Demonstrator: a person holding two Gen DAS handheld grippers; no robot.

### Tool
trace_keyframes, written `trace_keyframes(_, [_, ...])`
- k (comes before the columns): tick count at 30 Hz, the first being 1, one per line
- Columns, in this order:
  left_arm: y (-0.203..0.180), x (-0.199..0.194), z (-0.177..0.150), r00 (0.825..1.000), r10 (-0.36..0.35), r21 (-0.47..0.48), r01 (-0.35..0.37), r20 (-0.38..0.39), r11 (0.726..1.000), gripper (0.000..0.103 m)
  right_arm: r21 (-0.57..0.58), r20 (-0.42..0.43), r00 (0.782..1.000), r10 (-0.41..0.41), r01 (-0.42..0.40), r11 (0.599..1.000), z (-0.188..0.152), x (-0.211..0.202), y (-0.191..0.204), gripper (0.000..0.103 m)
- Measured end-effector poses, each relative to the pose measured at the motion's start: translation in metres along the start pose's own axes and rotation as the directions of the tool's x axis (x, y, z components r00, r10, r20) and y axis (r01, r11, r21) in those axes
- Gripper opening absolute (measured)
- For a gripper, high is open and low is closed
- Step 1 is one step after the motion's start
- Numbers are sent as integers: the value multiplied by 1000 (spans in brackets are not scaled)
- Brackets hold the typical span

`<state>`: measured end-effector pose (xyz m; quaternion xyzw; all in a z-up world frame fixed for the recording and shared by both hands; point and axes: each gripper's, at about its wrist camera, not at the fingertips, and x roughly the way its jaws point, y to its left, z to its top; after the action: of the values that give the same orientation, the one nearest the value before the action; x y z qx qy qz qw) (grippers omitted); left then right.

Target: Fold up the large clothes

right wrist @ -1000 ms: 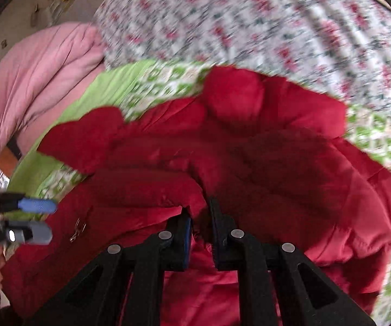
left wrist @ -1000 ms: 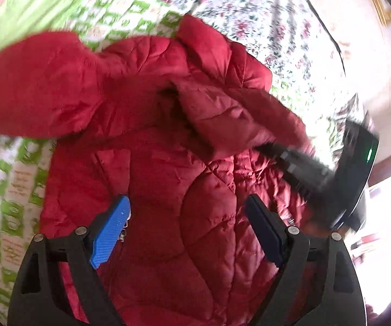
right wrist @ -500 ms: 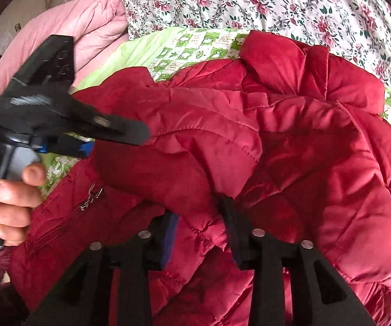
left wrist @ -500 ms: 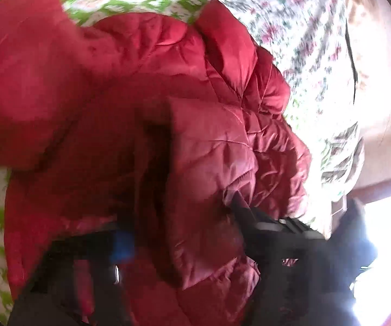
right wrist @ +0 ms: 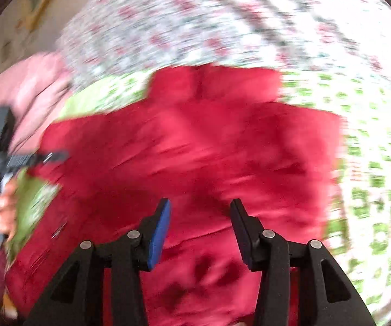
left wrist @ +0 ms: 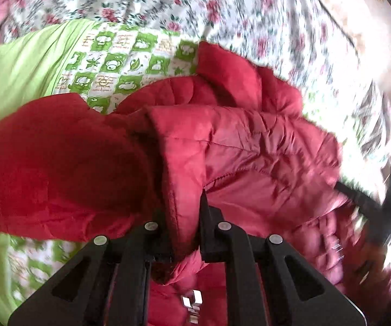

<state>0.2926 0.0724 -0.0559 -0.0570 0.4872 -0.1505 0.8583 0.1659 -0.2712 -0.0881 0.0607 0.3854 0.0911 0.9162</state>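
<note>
A red quilted jacket (left wrist: 249, 157) lies on the bed and fills the middle of both views (right wrist: 195, 149). My left gripper (left wrist: 184, 212) is shut on a thick edge of the jacket, with a sleeve (left wrist: 46, 168) bulging to its left. A metal zipper pull (left wrist: 192, 304) hangs below the jaws. My right gripper (right wrist: 199, 217) is open and empty, hovering just above the jacket body. The right gripper shows at the right edge of the left wrist view (left wrist: 372, 203); the left gripper shows blurred at the left of the right wrist view (right wrist: 18, 160).
A green and white patterned sheet (left wrist: 119, 54) lies under the jacket, over a floral bedspread (left wrist: 222, 5). A pink quilt (right wrist: 18, 87) is bunched at the far left. The right wrist view is blurred by motion.
My right gripper has let go of the jacket fold and opened. My left gripper has closed on the jacket edge it was reaching into. Both have moved.
</note>
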Motion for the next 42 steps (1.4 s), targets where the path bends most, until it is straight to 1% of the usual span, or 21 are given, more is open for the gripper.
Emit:
trace_keyframes(3, [-8, 18, -6, 998, 65, 70, -65, 3, 995, 11, 27, -7, 996, -87, 88, 996, 10, 20, -29, 47])
trace_keyframes(5, [-13, 22, -6, 995, 91, 109, -94, 30, 990, 15, 61, -36, 996, -86, 88, 994, 12, 39, -46, 46])
trace_keyframes(7, [-17, 22, -5, 992, 120, 124, -125, 49, 984, 23, 56, -66, 989, -130, 133, 989, 11, 54, -55, 46])
trace_keyframes(9, [-13, 13, -5, 992, 111, 106, -117, 57, 987, 26, 61, -56, 988, -146, 149, 987, 8, 58, -57, 47])
trace_keyframes(12, [-1, -18, -8, 991, 70, 40, -75, 111, 996, 31, 44, -50, 985, -166, 168, 985, 9, 58, -53, 47])
trace_keyframes(13, [1, -28, -9, 988, 76, 21, -80, 136, 997, 31, 43, -50, 985, -165, 167, 985, 8, 58, -53, 47])
trace_keyframes(15, [1, -50, -9, 972, 133, 0, -136, 195, 991, 31, 47, -52, 985, -166, 168, 985, 7, 57, -54, 48])
trace_keyframes(16, [-1, -58, -9, 968, 130, 0, -133, 213, 991, 31, 49, -51, 985, -163, 166, 985, 8, 58, -53, 48])
trace_keyframes(18, [-12, -69, -8, 969, 66, 27, -75, 238, 997, 31, 47, -51, 985, -166, 168, 985, 9, 59, -54, 49])
trace_keyframes(20, [-30, -63, -8, 977, 0, 71, -15, 211, 997, 31, 42, -51, 984, -170, 173, 984, 9, 58, -55, 51])
trace_keyframes(23, [-54, -38, -7, 988, -35, 114, 18, 153, 993, 31, 34, -54, 983, -174, 176, 984, 10, 64, -48, 55])
trace_keyframes(26, [-73, 0, -4, 997, -26, 150, 14, 74, 989, 31, 27, -61, 983, -170, 172, 985, 12, 67, -46, 57])
trace_keyframes(27, [-75, 18, -2, 999, 19, 154, -25, 38, 988, 31, 27, -65, 983, -169, 171, 985, 13, 67, -45, 57])
trace_keyframes(28, [-73, 28, -2, 998, 59, 149, -61, 21, 987, 31, 32, -74, 982, -175, 178, 984, 15, 64, -45, 57])
trace_keyframes(30, [-62, 47, -3, 998, 55, 123, -52, -21, 991, 31, 50, -66, 979, -195, 198, 979, 17, 52, -41, 57])
trace_keyframes(32, [-56, 52, -4, 999, 41, 104, -38, -28, 994, 30, 64, -3, 989, -148, 148, 987, 21, 30, -24, 58])
trace_keyframes(34, [-54, 55, -7, 998, 46, 106, -42, -31, 993, 31, 30, 18, 994, -104, 104, 994, 26, 26, -3, 58])
trace_keyframes(37, [-55, 60, -8, 998, 58, 122, -54, -31, 991, 31, -23, -34, 999, -40, 40, 999, 30, 45, 26, 57])
trace_keyframes(39, [-51, 64, -10, 998, 44, 117, -40, -33, 992, 30, -40, -124, 985, -122, 118, 992, 26, 78, 28, 57])
trace_keyframes(40, [-46, 67, -11, 999, 31, 110, -27, -35, 994, 29, -41, -142, 980, -142, 138, 990, 24, 90, 22, 57])
trace_keyframes(42, [-41, 69, -13, 999, 3, 87, 0, -35, 996, 28, 7, -142, 984, -109, 111, 994, 17, 104, 6, 58])
